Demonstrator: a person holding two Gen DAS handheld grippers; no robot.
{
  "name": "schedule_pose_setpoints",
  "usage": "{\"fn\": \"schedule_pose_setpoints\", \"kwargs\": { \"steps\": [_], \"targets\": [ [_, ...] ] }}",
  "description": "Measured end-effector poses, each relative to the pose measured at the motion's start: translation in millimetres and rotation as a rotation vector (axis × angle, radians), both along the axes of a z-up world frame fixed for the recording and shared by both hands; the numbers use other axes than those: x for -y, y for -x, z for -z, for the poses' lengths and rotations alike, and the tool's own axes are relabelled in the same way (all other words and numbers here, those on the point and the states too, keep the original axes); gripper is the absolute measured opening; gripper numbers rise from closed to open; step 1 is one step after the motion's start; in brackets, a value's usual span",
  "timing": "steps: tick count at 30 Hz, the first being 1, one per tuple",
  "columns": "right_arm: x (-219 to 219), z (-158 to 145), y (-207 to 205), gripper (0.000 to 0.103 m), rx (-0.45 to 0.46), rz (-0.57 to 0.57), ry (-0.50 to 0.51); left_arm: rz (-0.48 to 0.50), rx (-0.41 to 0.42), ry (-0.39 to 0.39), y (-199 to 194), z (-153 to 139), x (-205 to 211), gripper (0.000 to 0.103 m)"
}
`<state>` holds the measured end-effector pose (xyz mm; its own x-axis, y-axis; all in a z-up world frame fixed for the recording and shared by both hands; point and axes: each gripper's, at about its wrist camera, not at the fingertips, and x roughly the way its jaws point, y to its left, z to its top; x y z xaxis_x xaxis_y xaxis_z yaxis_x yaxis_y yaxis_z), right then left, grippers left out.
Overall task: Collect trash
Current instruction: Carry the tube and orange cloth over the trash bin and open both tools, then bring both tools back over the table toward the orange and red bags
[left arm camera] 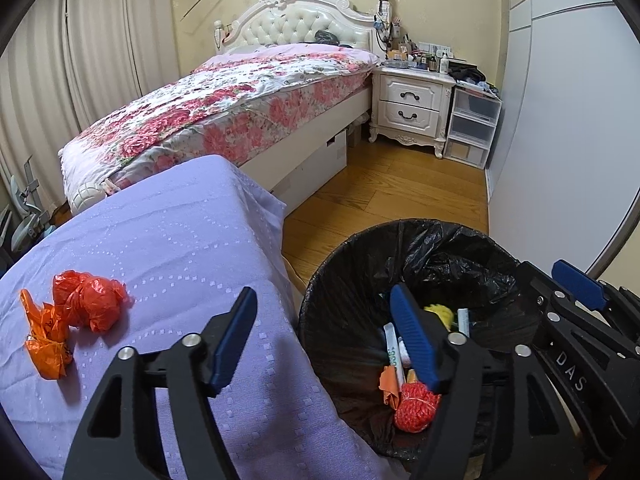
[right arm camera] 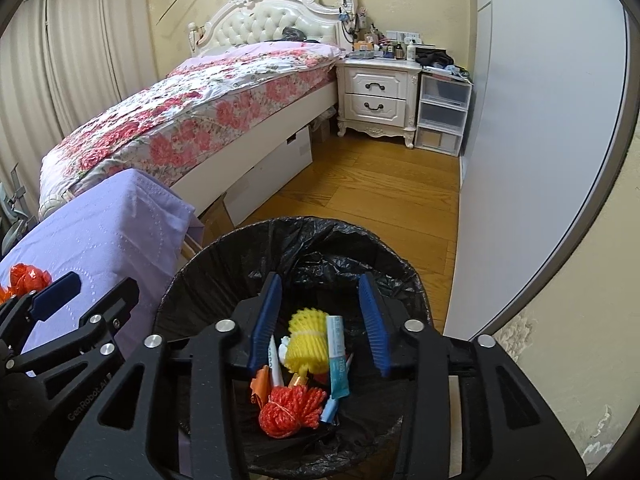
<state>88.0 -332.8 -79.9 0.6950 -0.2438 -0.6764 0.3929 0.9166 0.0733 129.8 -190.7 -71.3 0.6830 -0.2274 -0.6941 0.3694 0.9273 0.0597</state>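
The left tongs (left arm camera: pixel 324 320) stand spread with nothing between them, one blue pad over the lilac-covered bench (left arm camera: pixel 168 248), the other over the black-lined trash bin (left arm camera: pixel 440 248) at lower right of the left view. Two crumpled orange plastic bags (left arm camera: pixel 76 316) lie on the bench at lower left. In the right view the right tongs (right arm camera: pixel 320 320) hang spread and empty above the bin's mouth; inside lie a red rope bundle (right arm camera: pixel 292 410), a yellow foam net (right arm camera: pixel 308 340) and a blue-white tube (right arm camera: pixel 337 356).
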Motion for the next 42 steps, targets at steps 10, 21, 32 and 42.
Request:
{"fn": "schedule_pose_setpoints", "kwargs": {
  "steps": [10, 21, 32, 42],
  "targets": [
    [0.2, -1.9, 3.6, 0.059, 0.007, 0.014, 0.014, -0.015, -0.003, 0.002, 1.1, -2.9, -5.2, 0.076],
    [-20.9, -3.4, 4.9, 0.067, 0.007, -0.039, 0.006, -0.091, -0.006, -0.012, 6.6, -4.0, -36.0, 0.076],
    [-66.1, -9.1, 1.0, 0.068, 0.008, -0.139, 0.014, -0.180, -0.004, -0.009, 13.6, -6.6, -85.6, 0.076],
    [-111.8, -11.5, -1.5, 0.068, -0.002, -0.242, 0.022, -0.286, -0.025, -0.003, 22.2, -1.5, -142.0, 0.076]
  ]
}}
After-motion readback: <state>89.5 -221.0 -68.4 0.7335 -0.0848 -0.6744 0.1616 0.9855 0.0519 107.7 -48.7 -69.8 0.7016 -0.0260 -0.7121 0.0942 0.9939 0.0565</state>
